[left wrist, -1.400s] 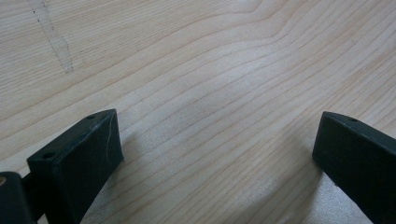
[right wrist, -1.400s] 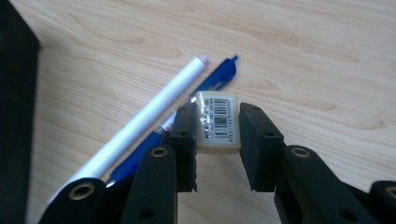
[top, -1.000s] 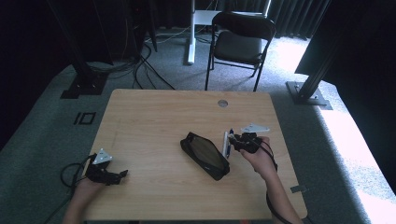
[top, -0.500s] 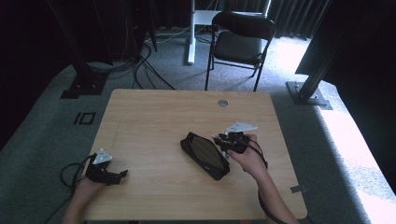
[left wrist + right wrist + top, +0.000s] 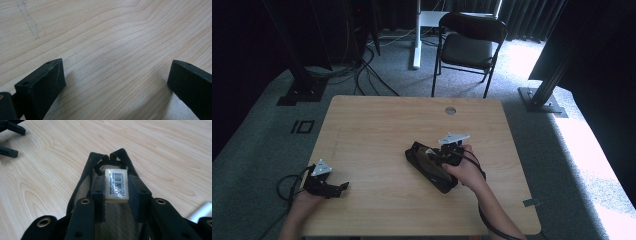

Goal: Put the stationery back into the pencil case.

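Note:
A black zip pouch (image 5: pixel 424 167) lies open on the wooden table (image 5: pixel 377 130), right of centre. My right gripper (image 5: pixel 443 156) hovers over its open mouth, shut on a small white eraser (image 5: pixel 116 185) with a barcode label. In the right gripper view the eraser is pinched between the two pads, above the pale lining and dark rim of the pouch (image 5: pixel 83 173). My left gripper (image 5: pixel 343 186) rests near the table's front left corner. Its jaws stand wide open over bare wood, with nothing between the left gripper's (image 5: pixel 117 82) fingers.
A round cable hole (image 5: pixel 450 110) sits near the table's far edge. A black folding chair (image 5: pixel 472 45) stands behind the table. A white rounded object (image 5: pixel 202 211) lies on the wood at the right edge of the right gripper view.
My right gripper has carried the eraser leftward, from beside the pouch's right side to above its open mouth. The left gripper has stayed put.

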The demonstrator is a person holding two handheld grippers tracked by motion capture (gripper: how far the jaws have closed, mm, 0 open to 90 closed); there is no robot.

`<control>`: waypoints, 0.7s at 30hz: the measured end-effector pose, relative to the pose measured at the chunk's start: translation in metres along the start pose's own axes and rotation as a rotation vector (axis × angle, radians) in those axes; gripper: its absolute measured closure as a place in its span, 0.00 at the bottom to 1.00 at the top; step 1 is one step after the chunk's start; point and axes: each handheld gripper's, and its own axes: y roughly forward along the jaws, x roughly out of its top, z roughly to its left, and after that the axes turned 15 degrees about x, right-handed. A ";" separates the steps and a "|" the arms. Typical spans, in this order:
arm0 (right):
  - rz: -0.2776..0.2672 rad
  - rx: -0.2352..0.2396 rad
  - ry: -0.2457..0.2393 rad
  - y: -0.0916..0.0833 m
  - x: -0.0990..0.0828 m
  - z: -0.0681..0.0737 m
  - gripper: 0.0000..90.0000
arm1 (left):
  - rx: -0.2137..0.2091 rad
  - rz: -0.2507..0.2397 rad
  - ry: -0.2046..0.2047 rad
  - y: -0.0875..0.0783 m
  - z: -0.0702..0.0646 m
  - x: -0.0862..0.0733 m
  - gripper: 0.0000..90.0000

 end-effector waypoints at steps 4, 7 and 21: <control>0.024 0.000 -0.005 0.008 0.001 -0.002 0.76 | 0.001 0.000 -0.001 0.000 0.000 0.000 0.02; 0.048 0.009 -0.001 0.016 0.000 -0.002 0.76 | 0.001 0.001 -0.001 0.000 0.000 0.000 0.02; 0.158 -0.019 0.008 0.043 0.000 0.001 0.76 | 0.001 0.000 -0.001 0.000 0.000 0.000 0.02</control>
